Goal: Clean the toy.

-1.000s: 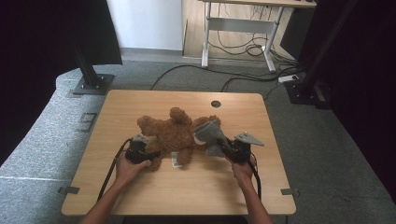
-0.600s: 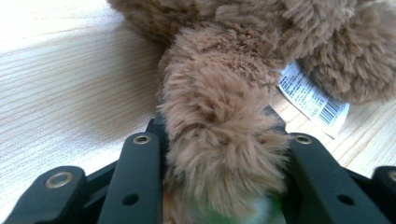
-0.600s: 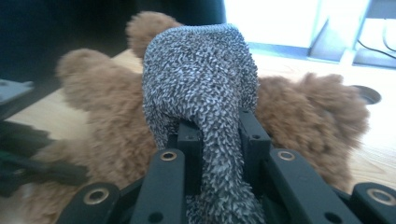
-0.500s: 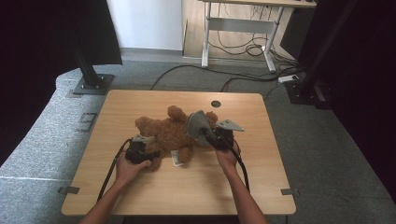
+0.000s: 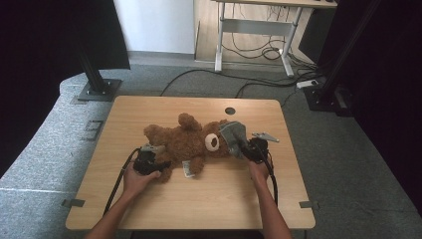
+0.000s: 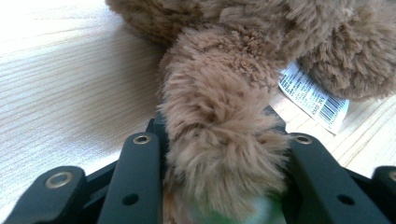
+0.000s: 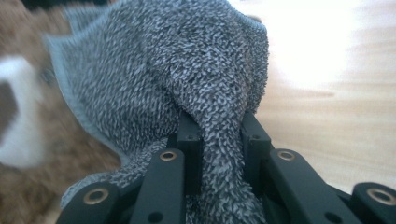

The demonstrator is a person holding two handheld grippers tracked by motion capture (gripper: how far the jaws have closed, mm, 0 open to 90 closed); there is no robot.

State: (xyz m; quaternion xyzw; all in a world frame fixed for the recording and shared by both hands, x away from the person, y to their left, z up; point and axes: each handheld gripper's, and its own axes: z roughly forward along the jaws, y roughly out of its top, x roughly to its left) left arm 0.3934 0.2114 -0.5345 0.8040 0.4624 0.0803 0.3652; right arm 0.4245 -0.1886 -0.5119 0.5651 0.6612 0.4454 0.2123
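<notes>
Two claws busy: left claw [image 6: 219, 196] pinching teddy bear [image 5: 186, 142] limb, right claw [image 7: 219, 140] clamped on grey cloth [image 7: 187, 79], seemingly against bear's head.

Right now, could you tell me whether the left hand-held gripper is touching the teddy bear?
Touching: in the left gripper view the left hand-held gripper has a limb of the teddy bear pinched between its black jaws, fur pressed against both.

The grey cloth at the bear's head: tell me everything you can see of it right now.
The grey cloth is a small terry towel with a looped, speckled pile and a stitched hem along one edge. It is bunched, one fold pinched between the jaws of the right gripper, the rest fanning out above them. In the high view it lies against the head of the teddy bear, beside the white muzzle, over the wooden table.
</notes>
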